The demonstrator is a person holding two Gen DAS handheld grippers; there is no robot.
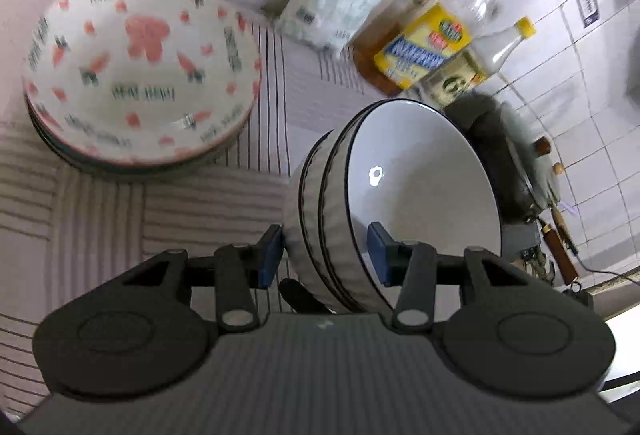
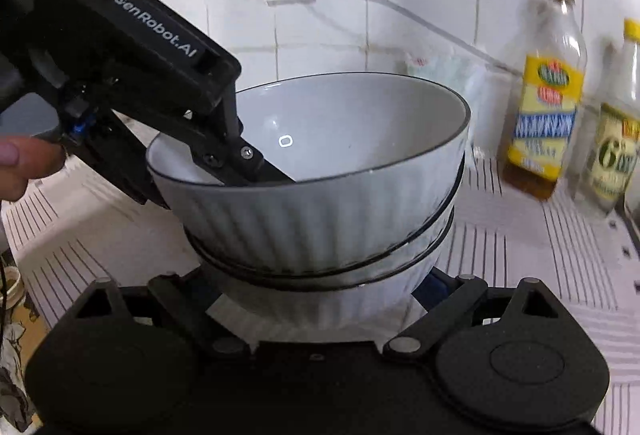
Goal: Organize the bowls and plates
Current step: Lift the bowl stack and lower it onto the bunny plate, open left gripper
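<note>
The stack of white ribbed bowls (image 1: 340,211) is nested three deep, and in the left wrist view it appears tipped, with its opening facing toward the tiled wall (image 1: 560,47) and the bottles; in the right wrist view the same stack (image 2: 320,219) sits mouth-up, leaning slightly. The left gripper (image 1: 326,255) is clamped on the near wall of the stack, one blue pad inside the top bowl and the other against the ribbed outside, at a narrow-to-middling spread. The right gripper (image 2: 320,289) reaches around the base of the lowest bowl; its fingertips are hidden behind the bowl, so I cannot tell whether it grips. Each bowl is glossy white inside, fluted outside, with a thin dark rim line. The stack is above the striped cloth (image 1: 100,203), to the right of a stack of pink-patterned plates (image 1: 140,75).
</note>
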